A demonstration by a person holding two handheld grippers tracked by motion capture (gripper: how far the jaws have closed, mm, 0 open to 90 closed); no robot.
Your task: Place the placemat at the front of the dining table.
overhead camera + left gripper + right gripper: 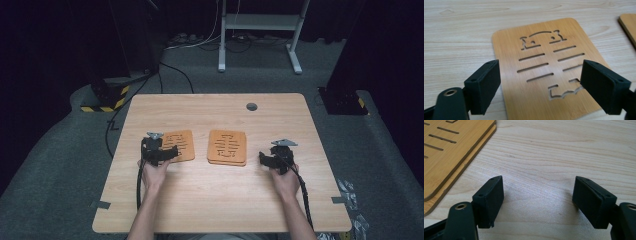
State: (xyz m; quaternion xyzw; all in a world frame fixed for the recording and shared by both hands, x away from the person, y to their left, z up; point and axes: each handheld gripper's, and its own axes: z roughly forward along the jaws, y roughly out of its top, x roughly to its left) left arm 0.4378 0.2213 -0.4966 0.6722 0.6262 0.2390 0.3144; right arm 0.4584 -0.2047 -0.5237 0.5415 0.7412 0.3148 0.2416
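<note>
Two sets of orange-brown wooden mats with cut-out slots lie on the table. A single mat (180, 145) (549, 72) lies left of centre. A small stack of mats (227, 147) (447, 152) lies in the middle. My left gripper (167, 154) (540, 86) is open, its jaws held low over the near end of the single mat, nothing between them. My right gripper (266, 159) (537, 201) is open over bare wood, just right of the stack, holding nothing.
The light wooden table (220, 200) has a round grey cable port (251, 106) near its far edge. Grey tape tabs (100, 204) sit on the left and right edges. Beyond the table stand a white desk frame (260, 30) and dark stands with hazard-striped bases (105, 97).
</note>
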